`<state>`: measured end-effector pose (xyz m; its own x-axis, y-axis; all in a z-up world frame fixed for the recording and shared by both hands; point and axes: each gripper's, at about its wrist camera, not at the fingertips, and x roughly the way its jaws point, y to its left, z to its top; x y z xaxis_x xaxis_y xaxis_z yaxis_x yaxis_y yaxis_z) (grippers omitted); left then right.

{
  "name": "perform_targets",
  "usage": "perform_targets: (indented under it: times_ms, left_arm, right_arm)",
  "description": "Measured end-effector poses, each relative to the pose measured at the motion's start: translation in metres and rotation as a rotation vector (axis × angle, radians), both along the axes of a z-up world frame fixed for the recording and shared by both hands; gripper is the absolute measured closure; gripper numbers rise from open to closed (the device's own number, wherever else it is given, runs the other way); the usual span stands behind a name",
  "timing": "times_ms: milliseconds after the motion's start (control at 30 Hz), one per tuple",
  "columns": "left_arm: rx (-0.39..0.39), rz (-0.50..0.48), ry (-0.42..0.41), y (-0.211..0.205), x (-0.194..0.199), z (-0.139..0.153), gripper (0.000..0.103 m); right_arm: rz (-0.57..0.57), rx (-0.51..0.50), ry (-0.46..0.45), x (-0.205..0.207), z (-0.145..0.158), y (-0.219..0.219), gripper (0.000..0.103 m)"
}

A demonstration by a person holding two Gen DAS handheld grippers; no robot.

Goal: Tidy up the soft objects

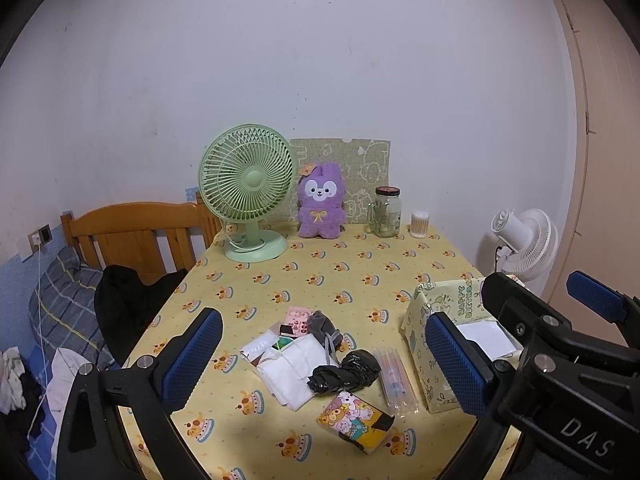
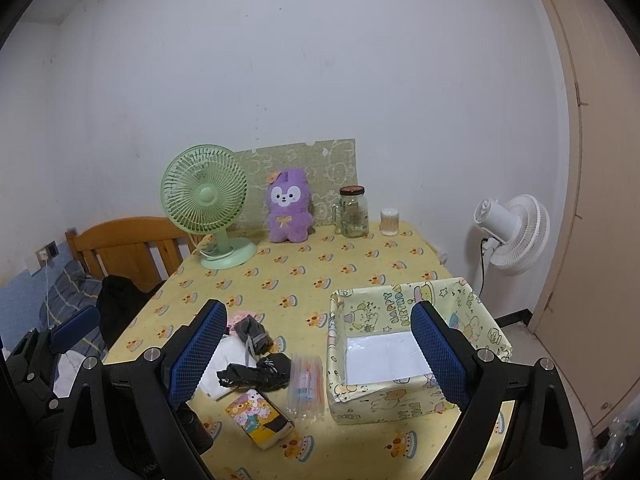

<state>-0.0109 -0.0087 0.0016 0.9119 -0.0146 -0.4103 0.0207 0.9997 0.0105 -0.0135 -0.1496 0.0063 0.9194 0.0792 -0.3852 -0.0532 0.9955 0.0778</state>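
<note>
Both the left gripper (image 1: 326,360) and right gripper (image 2: 316,354) are held wide apart, empty. The soft pile (image 1: 304,354) lies beside the box (image 2: 416,350). The pens (image 2: 306,386) could be grabbed by mistake.

— What sort of place is this?
— A bedroom in a home. Left of the table (image 1: 360,276) is a wooden headboard (image 1: 136,232) with a plaid pillow (image 1: 66,304) and rumpled clothes by it
— And the table itself?
— A yellow cloth printed with cartoon cakes, a green desk fan (image 1: 246,188), a purple plush bunny (image 1: 321,202), a glass jar (image 1: 386,214) and a tub of cotton swabs (image 1: 420,224) along the wall
— Anything else domestic?
— A white standing fan (image 2: 512,232) on the floor beside a beige door (image 2: 596,184), and a wall socket (image 1: 40,236) with a charging cable near the bed
</note>
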Motion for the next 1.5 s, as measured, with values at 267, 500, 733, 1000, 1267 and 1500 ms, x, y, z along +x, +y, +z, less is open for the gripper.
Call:
perform_targets:
  times_ms: [267, 500, 733, 1000, 1267, 1500]
  left_arm:
    - [0.004, 0.003, -0.004, 0.001, 0.000, 0.002, 0.001]
    - [0.001, -0.003, 0.006, 0.001, 0.004, -0.001, 0.001]
    - [-0.010, -0.003, 0.018, 0.005, 0.009, -0.005, 0.001]
    - [-0.021, -0.004, 0.029, 0.008, 0.018, -0.016, 0.004]
    - [-0.038, 0.013, 0.071, 0.016, 0.027, -0.044, 0.008]
    - [-0.030, 0.030, 0.148, 0.024, 0.035, -0.077, 0.013]
  right_arm:
    - [0.009, 0.002, -0.011, -0.003, -0.001, 0.000, 0.008]
    - [0.013, 0.002, -0.005, 0.000, -0.001, 0.002, 0.008]
    - [0.016, -0.004, 0.009, 0.008, -0.003, 0.006, 0.008]
    - [0.024, -0.009, 0.025, 0.021, -0.014, 0.014, 0.008]
    - [0.052, -0.021, 0.051, 0.034, -0.042, 0.023, 0.012]
    - [0.084, -0.026, 0.105, 0.044, -0.073, 0.036, 0.013]
